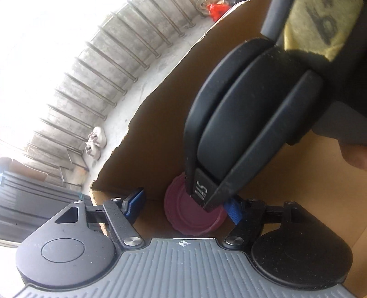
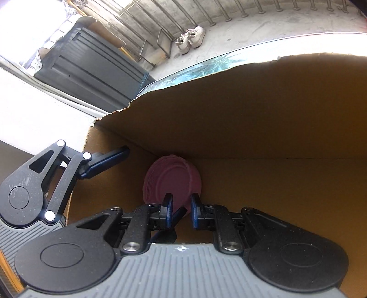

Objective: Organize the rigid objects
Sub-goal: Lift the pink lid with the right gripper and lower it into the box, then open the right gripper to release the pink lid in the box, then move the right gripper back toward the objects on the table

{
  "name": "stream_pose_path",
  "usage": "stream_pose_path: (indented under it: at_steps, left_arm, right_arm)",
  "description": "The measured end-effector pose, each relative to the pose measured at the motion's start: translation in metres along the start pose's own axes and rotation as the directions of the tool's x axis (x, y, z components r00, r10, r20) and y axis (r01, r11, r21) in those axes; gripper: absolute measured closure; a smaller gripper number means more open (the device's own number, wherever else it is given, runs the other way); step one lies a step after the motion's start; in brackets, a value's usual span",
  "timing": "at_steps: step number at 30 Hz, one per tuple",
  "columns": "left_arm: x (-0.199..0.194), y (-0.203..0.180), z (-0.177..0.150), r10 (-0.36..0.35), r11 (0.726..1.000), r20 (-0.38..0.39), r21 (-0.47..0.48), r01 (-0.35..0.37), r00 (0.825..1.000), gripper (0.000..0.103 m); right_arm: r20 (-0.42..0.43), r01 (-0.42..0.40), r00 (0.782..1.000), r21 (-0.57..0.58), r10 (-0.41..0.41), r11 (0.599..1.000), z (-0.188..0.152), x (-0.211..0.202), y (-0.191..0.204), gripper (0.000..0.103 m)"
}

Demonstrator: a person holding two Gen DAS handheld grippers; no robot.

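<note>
— Left wrist view: what's in the box [image 1: 298, 183]?
— A pink lid [image 1: 195, 215] leaning in the corner. The left gripper [image 1: 185, 206] stands wide apart, the lid between its fingers, untouched. The right gripper reaches in above it.
— Right wrist view?
— The right gripper [image 2: 181, 212] is narrowly parted, gripping nothing, the lid [image 2: 172, 181] just ahead.
— How would it handle?
— Light, stiff plastic, I'd guess; take it across the ridged rim.

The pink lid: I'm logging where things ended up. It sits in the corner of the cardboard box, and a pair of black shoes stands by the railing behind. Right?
Almost. The pink lid does sit in the cardboard box corner, but the shoes by the railing are white, not black, as the right wrist view shows.
</note>
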State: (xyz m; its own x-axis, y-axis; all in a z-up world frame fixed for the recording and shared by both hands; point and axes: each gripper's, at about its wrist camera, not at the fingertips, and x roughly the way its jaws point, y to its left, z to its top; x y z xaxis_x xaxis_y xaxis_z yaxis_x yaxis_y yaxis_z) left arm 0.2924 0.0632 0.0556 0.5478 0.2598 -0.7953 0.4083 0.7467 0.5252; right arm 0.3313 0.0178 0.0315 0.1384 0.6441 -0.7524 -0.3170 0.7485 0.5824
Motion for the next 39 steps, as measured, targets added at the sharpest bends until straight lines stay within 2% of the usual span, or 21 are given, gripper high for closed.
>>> stream_pose_path:
  at_steps: [4,6,8,10,14,17,19,22,27,30,31,33,35,36,38,39]
  left_arm:
    - [-0.008,0.000,0.000,-0.015,0.999,-0.014,0.032,0.016,1.000,0.040]
    - [-0.013,0.001,0.005,-0.032,0.999,-0.021,0.040,0.033,0.999,0.049]
    - [-0.018,0.003,0.009,-0.035,0.999,-0.029,0.036,0.036,0.999,0.051]
    - [-0.023,0.005,0.012,-0.030,0.999,-0.031,0.032,0.031,0.999,0.050]
    - [-0.037,0.009,0.016,-0.006,0.999,-0.021,0.032,0.007,1.000,0.047]
    - [-0.054,0.016,0.018,-0.016,1.000,-0.006,0.010,0.016,1.000,0.047]
    - [-0.070,0.023,0.020,-0.029,0.999,0.005,-0.021,0.029,1.000,0.046]
    - [-0.099,0.033,0.023,0.006,0.999,0.028,-0.041,-0.005,1.000,0.044]
    - [-0.156,0.048,0.021,0.036,0.994,0.089,-0.102,-0.026,0.995,0.043]
    - [-0.208,0.054,0.010,0.046,0.987,0.173,-0.160,-0.018,0.984,0.041]
    - [-0.226,0.050,0.002,0.044,0.983,0.203,-0.182,-0.007,0.978,0.040]
    - [-0.259,0.047,-0.013,0.047,0.975,0.268,-0.223,0.014,0.962,0.034]
    - [-0.287,0.041,-0.028,0.058,0.966,0.316,-0.259,0.027,0.947,0.032]
    - [-0.291,0.021,-0.048,0.057,0.963,0.337,-0.267,0.038,0.940,0.032]
    - [-0.299,0.009,-0.071,0.055,0.960,0.374,-0.274,0.054,0.926,0.031]
    - [-0.276,0.002,-0.095,0.069,0.955,0.397,-0.292,0.054,0.915,0.031]
  right_arm:
    - [0.003,-0.033,0.999,0.062,0.033,0.998,-0.001,0.001,-0.009,0.085]
    - [0.006,-0.023,1.000,0.044,0.022,0.999,-0.003,-0.001,-0.008,0.085]
    - [0.004,-0.019,1.000,0.026,0.019,0.999,-0.006,-0.005,-0.006,0.084]
    - [0.007,-0.035,0.999,0.046,0.035,0.998,-0.008,-0.009,-0.009,0.084]
    - [0.023,0.012,1.000,0.028,-0.013,1.000,-0.014,-0.023,-0.008,0.083]
    - [0.042,-0.004,0.999,0.023,0.003,1.000,-0.020,-0.039,-0.003,0.083]
    - [0.051,-0.001,0.999,0.009,0.001,1.000,-0.025,-0.050,0.000,0.083]
    - [0.089,0.024,0.996,-0.021,-0.022,0.999,-0.034,-0.073,0.008,0.083]
    - [0.140,-0.003,0.990,-0.017,0.005,1.000,-0.042,-0.111,0.017,0.083]
    - [0.185,0.013,0.983,-0.053,-0.003,0.999,-0.060,-0.142,0.022,0.083]
    - [0.210,0.026,0.978,-0.076,-0.010,0.997,-0.037,-0.147,0.033,0.083]
    - [0.245,0.048,0.969,-0.108,-0.021,0.993,-0.051,-0.168,0.034,0.083]
    - [0.281,0.039,0.960,-0.111,-0.006,0.993,-0.070,-0.187,0.035,0.083]
    - [0.292,0.020,0.956,-0.108,0.013,0.994,-0.077,-0.194,0.033,0.083]
    - [0.321,-0.003,0.946,-0.108,0.038,0.994,-0.092,-0.212,0.030,0.083]
    - [0.339,-0.003,0.940,-0.105,0.039,0.994,-0.100,-0.221,0.028,0.083]
